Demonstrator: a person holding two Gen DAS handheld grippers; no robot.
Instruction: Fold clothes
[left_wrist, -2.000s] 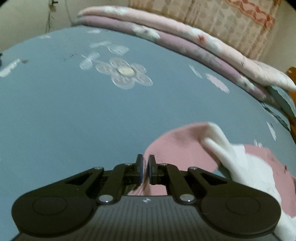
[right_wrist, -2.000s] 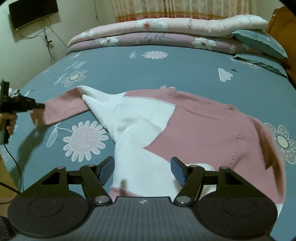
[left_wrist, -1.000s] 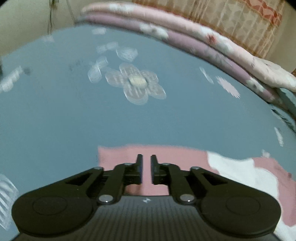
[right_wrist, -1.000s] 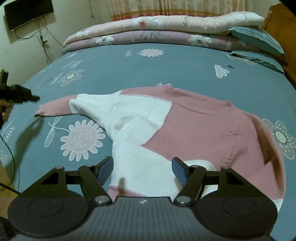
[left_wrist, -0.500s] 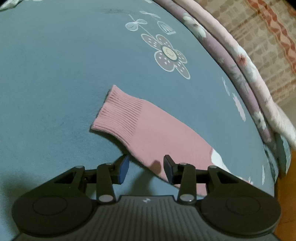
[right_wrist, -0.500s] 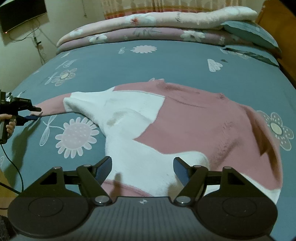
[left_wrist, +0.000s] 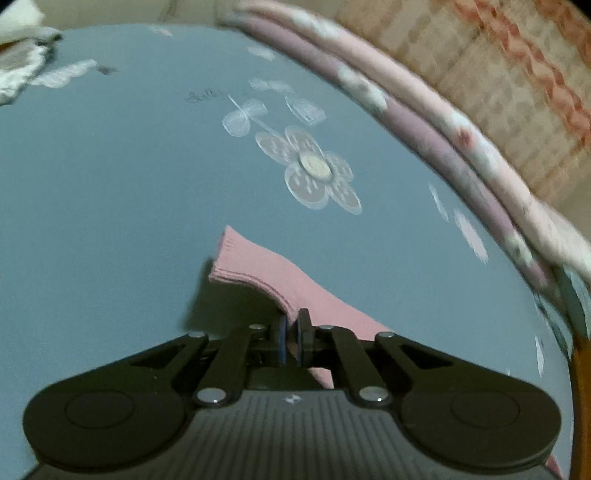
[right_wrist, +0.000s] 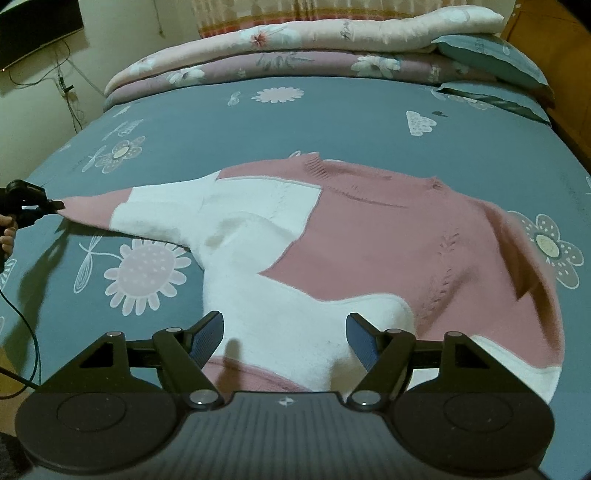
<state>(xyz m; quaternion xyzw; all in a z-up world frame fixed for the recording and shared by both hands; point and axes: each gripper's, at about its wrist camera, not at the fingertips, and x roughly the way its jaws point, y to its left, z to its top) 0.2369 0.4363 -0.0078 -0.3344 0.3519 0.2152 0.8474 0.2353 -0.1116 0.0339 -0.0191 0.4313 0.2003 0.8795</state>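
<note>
A pink and white knit sweater (right_wrist: 369, 236) lies spread front-up on the blue flowered bed sheet (right_wrist: 258, 122). Its left sleeve (right_wrist: 96, 210) stretches out to the left, lifted slightly off the sheet. My left gripper (left_wrist: 290, 325) is closing, its pads pinching the edge of the pink sleeve just behind the ribbed cuff (left_wrist: 251, 266). The right wrist view shows that same left gripper (right_wrist: 55, 204) at the sleeve's tip, held by a hand. My right gripper (right_wrist: 284, 328) hovers open over the sweater's white lower hem, with nothing between its fingers.
Folded pink and mauve quilts (right_wrist: 295, 48) and teal pillows (right_wrist: 487, 51) line the bed's far end. A wooden headboard (right_wrist: 554, 44) stands at the right. A black cable (right_wrist: 22, 332) hangs off the bed's left edge. Bare sheet surrounds the sweater.
My left gripper opened, dropped onto the sleeve near the cuff and closed on it. The sleeve now lies drawn out straight to the left. The right gripper stayed open, almost still.
</note>
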